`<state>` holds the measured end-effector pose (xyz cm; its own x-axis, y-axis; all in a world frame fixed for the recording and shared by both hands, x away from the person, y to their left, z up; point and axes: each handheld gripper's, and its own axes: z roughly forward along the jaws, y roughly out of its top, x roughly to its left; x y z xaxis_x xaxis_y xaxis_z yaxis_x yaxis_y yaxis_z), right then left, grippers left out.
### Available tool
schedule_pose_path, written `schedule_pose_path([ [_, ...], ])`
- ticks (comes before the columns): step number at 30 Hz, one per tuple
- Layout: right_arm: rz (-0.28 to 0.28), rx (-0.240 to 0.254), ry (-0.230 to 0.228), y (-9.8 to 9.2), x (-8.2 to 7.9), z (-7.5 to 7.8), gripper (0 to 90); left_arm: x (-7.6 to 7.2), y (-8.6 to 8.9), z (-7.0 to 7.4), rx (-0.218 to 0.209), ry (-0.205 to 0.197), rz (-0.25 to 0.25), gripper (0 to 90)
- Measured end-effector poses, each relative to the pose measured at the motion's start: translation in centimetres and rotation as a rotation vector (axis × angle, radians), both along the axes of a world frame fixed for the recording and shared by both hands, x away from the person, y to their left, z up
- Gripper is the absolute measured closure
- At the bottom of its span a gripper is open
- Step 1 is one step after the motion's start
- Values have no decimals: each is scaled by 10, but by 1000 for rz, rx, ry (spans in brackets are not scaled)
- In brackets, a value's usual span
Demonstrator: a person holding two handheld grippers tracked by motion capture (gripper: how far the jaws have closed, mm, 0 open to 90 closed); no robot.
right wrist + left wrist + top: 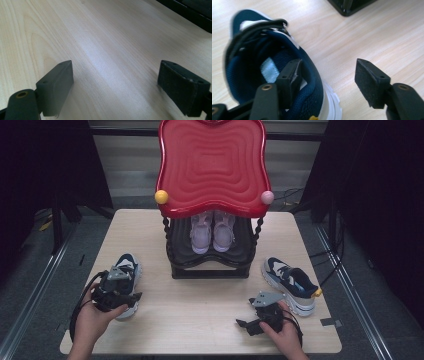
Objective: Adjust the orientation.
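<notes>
A navy and white sneaker (128, 270) stands on the left of the wooden table (200, 310), toe pointing away. My left gripper (120, 292) is at its heel. In the left gripper view one jaw sits inside the sneaker's (269, 62) collar and the other stands well outside its white sole, so the left gripper (328, 66) is open around the heel wall without pressing it. The matching sneaker (290, 282) lies at the right. My right gripper (245, 324) rests low near the front edge, left of that shoe. Its jaws (115, 72) are wide open over bare wood.
A black two-tier shoe rack (210, 267) with a red wavy top (212, 165) stands at the back centre. A pair of pink shoes (212, 232) sits on its lower shelf. A yellow knob (161, 196) and a pink knob (267, 197) mark the front corners.
</notes>
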<state>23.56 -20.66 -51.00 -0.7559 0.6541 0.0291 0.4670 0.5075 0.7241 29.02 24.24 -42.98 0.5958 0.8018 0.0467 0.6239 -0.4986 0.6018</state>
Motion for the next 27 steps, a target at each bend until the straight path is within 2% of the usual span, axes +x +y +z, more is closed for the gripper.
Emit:
schedule_pose_path([
  [2,0,0,1,0,0,0,129,1,1,1,12,-12,13,483],
  [5,-2,2,2,0,0,0,129,5,6,2,-7,-8,33,674],
  [6,0,1,1,0,0,0,129,5,7,2,-16,-2,37,695],
  [8,0,1,0,0,0,0,129,6,7,3,-22,6,36,716],
  [10,-2,1,1,0,0,0,129,7,5,2,-33,-5,58,734],
  [11,-2,1,2,0,0,0,129,8,2,2,-25,-16,62,738],
  [12,-2,1,2,0,0,0,129,8,0,2,-32,-12,65,739],
  [16,-1,1,2,0,0,0,129,13,-16,4,-54,-36,60,739],
  [22,-1,1,2,0,0,0,129,24,-35,5,-66,-39,47,734],
  [25,-3,2,3,0,0,0,129,26,-38,2,-86,-34,49,728],
  [27,-1,1,2,0,0,0,129,26,-39,1,-81,-24,39,725],
])
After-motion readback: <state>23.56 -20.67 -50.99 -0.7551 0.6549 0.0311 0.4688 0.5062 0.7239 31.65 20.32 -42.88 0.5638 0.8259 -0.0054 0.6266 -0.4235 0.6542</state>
